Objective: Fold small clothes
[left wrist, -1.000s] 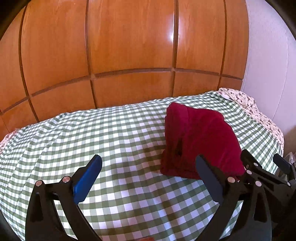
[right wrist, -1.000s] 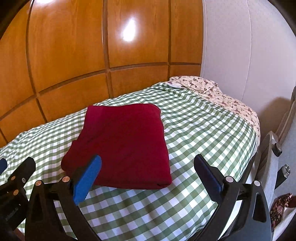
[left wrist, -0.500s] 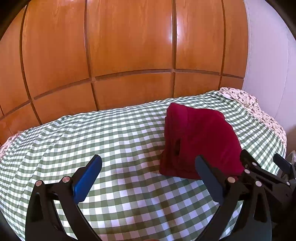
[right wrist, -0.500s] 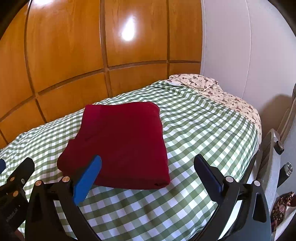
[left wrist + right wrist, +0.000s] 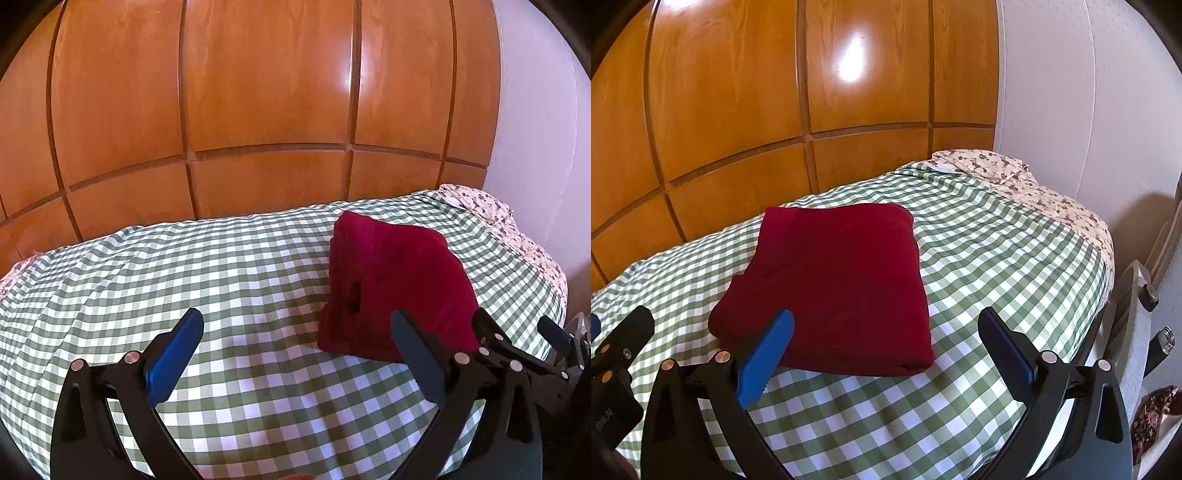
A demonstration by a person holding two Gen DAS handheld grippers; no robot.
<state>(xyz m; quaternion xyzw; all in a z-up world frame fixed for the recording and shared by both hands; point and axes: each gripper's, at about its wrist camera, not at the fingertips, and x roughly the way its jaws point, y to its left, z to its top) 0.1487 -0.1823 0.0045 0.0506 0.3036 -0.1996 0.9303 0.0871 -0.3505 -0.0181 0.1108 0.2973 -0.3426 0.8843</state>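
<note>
A dark red garment (image 5: pixel 838 284) lies folded into a flat rectangle on the green checked bedspread (image 5: pixel 990 258). In the left wrist view the same red garment (image 5: pixel 399 288) lies to the right, ahead of the right finger. My left gripper (image 5: pixel 295 354) is open and empty, held above the bedspread (image 5: pixel 184 280), left of the garment. My right gripper (image 5: pixel 886 350) is open and empty, just short of the garment's near edge. The right gripper (image 5: pixel 524 354) shows at the right edge of the left wrist view.
A wooden panelled wall (image 5: pixel 775 110) stands behind the bed. A floral pillow (image 5: pixel 990 164) lies at the far right end. A white wall (image 5: pixel 1071 110) is to the right. Some objects (image 5: pixel 1152 295) stand beside the bed's right edge.
Both grippers have drawn back and up a little from the bed, so the folded garment sits slightly farther away. Both stay open. The garment has not moved.
</note>
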